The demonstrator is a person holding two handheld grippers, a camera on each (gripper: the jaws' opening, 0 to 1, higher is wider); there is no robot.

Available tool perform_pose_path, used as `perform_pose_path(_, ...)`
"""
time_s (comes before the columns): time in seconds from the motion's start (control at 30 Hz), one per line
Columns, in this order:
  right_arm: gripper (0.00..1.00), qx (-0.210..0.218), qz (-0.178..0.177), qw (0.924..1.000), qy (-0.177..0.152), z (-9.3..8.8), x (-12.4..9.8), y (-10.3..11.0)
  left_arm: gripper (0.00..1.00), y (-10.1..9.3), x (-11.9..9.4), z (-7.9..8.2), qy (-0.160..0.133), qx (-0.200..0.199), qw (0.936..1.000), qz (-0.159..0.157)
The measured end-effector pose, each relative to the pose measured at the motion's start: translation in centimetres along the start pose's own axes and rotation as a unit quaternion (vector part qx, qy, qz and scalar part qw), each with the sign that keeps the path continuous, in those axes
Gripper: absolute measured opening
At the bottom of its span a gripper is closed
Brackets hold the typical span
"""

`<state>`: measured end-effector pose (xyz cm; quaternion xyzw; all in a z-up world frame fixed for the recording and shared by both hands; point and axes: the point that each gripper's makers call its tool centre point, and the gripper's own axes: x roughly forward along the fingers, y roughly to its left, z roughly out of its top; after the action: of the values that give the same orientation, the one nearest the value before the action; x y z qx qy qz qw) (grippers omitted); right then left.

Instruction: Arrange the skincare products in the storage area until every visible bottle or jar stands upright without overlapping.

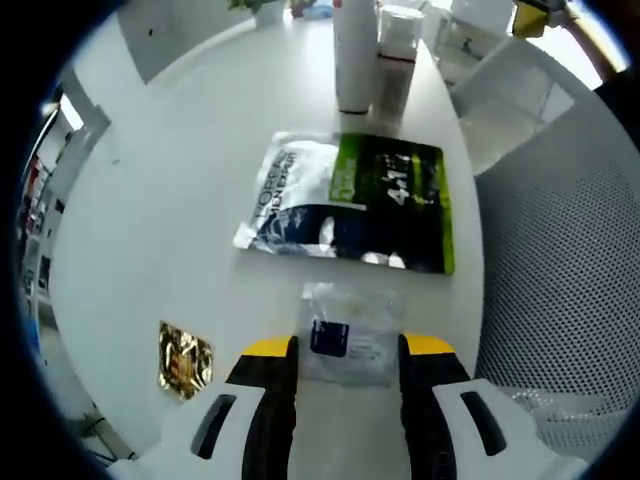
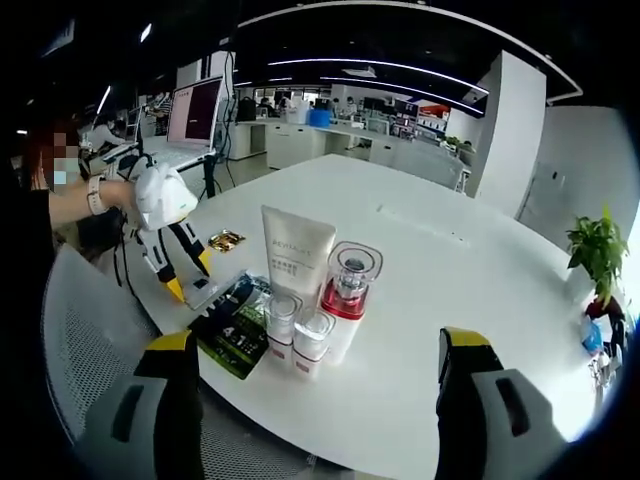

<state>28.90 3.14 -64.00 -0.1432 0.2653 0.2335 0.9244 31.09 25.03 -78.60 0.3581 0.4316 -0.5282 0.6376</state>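
While the right claw stands spread, the left claw pinches a clear sachet flat on the table.

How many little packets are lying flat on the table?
3: a big green-and-silver sachet in the middle, a small clear packet between the left gripper's jaws, and a gold one off beside that gripper. More may hide behind the bottles.

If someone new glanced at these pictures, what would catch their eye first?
Probably the upright cluster on the white table: a white tube, a red-based jar and two small bottles. Next, the green-and-black sachet lying flat, and the small clear packet between the left gripper jaws.
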Motion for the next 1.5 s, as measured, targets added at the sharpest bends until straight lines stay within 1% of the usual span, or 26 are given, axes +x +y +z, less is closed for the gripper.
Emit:
perform_pose_path(0.23,0.99,0.002,0.002,1.0000,0.000,-0.1,0.0,0.2,0.37,-0.9,0.0,-0.2,0.000,0.007,1.0000,-0.003)
perform_pose_path(0.43,0.99,0.000,0.005,1.0000,0.002,-0.3,0.0,0.3,0.37,-0.6,-0.1,-0.2,-0.010,-0.018,0.9998,-0.006)
perform_pose_path(0.5,0.99,0.000,0.003,1.0000,0.004,-0.3,0.0,0.2,0.37,-0.8,-0.2,-0.4,-0.002,-0.018,0.9997,-0.013)
perform_pose_path(0.6,0.99,0.001,0.004,1.0000,0.003,-0.3,0.0,0.2,0.38,-0.7,-0.3,-0.7,0.003,-0.020,0.9997,-0.014)
perform_pose_path(0.77,0.99,0.000,0.006,1.0000,0.005,-0.4,0.1,0.3,0.39,-0.6,-0.7,-1.5,0.004,-0.041,0.9989,-0.023)
perform_pose_path(0.87,0.99,0.001,0.005,1.0000,0.005,-0.5,0.1,0.3,0.36,-0.7,-0.9,-2.2,0.012,-0.042,0.9988,-0.022)
perform_pose_path(0.97,0.99,0.000,0.006,1.0000,0.006,-0.5,0.1,0.3,0.35,-1.0,-1.1,-2.6,0.015,-0.040,0.9988,-0.023)
perform_pose_path(1.1,0.99,-0.002,0.008,1.0000,0.004,-0.3,0.2,0.4,0.34,-1.4,-1.2,-2.9,0.018,-0.039,0.9988,-0.024)
perform_pose_path(1.27,0.99,-0.003,0.010,0.9999,0.005,-0.2,0.3,0.5,0.28,-2.0,-1.5,-3.5,0.027,-0.036,0.9985,-0.030)
perform_pose_path(1.5,0.99,-0.005,0.013,0.9999,0.006,-0.2,0.4,0.5,0.23,-3.1,-1.5,-3.6,0.028,-0.040,0.9980,-0.041)
